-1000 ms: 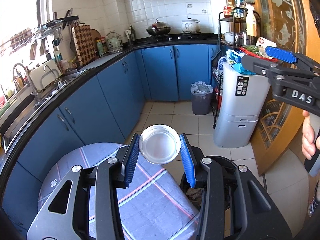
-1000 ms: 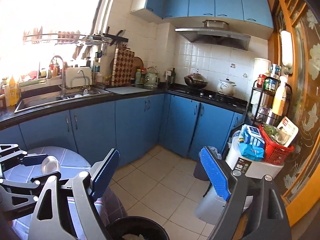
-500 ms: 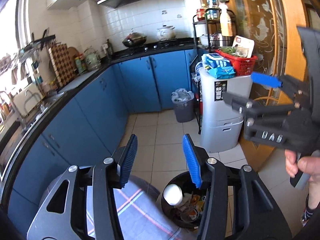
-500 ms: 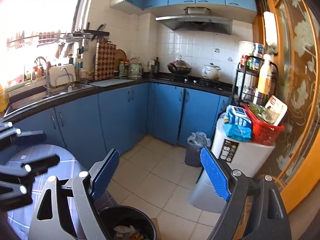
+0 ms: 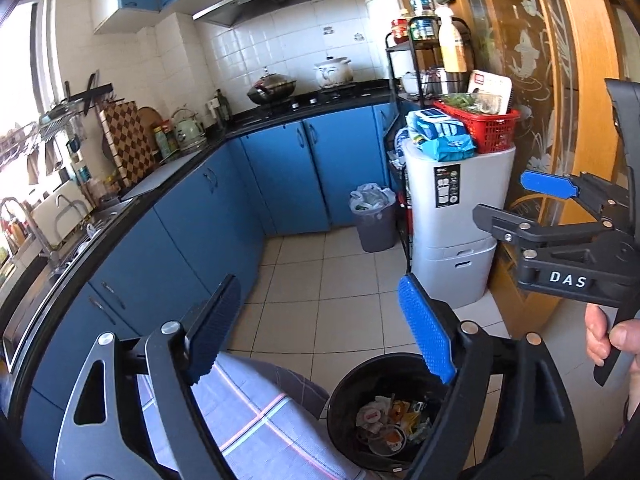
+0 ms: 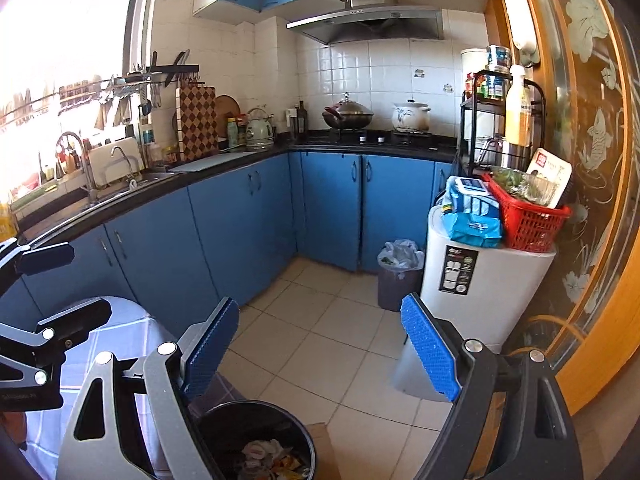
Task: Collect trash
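My left gripper (image 5: 320, 292) hangs over the black trash bin (image 5: 338, 396), which stands on the floor beside the round table (image 5: 260, 412) with a checked cloth. Its jaws are opening, with nothing between the blue pads. Crumpled wrappers and a round foil dish (image 5: 384, 436) lie inside the bin. My right gripper (image 6: 320, 308) is open and empty, just right of the bin (image 6: 256, 408), aimed at the tiled floor. In the left wrist view the right gripper (image 5: 516, 200) shows at the right edge. In the right wrist view the left gripper (image 6: 68, 284) shows at the left edge.
A grey bin (image 5: 374, 220) lined with a bag stands by the blue cabinets (image 5: 208, 216). A white storage unit (image 5: 452, 240) carries a red basket (image 5: 488, 128) and blue packs. A wood-framed glass door (image 5: 560, 80) fills the right side. A person's hand (image 5: 608, 340) grips the right tool.
The left gripper, which held a round foil dish above the table, swung right over the black bin. The dish fell in and the jaws spread wider. The right gripper sank a little.
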`<state>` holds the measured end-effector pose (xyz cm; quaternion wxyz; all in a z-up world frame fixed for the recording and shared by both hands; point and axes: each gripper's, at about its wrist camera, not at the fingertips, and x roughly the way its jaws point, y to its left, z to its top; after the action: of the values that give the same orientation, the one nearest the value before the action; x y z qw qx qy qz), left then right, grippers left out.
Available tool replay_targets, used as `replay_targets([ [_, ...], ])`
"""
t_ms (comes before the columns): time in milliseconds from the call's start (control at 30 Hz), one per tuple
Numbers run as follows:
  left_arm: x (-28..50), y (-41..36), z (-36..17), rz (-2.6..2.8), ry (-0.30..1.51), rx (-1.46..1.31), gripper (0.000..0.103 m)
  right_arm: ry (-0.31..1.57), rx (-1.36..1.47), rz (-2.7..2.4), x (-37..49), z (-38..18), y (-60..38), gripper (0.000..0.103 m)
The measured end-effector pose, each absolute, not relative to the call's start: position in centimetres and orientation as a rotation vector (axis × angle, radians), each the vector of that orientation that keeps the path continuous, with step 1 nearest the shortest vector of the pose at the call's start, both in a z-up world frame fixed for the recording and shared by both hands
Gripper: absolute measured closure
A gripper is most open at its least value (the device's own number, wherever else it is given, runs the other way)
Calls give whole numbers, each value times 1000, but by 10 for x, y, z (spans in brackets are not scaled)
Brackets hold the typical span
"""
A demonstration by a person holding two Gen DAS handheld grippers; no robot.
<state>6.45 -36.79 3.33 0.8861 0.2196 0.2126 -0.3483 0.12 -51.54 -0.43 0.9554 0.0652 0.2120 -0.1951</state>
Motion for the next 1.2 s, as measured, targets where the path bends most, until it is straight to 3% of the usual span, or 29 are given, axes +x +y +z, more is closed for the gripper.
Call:
replay_targets([
  [300, 79, -340, 41, -687, 469, 391, 17, 421, 102, -371, 14, 0, -495, 22],
  [500, 79, -337, 41, -709, 498, 364, 3, 424, 94, -367, 15, 2, -493, 22],
  [1200, 81, -333, 35, -756, 571, 337, 3, 428, 101, -366, 14, 0, -498, 22],
])
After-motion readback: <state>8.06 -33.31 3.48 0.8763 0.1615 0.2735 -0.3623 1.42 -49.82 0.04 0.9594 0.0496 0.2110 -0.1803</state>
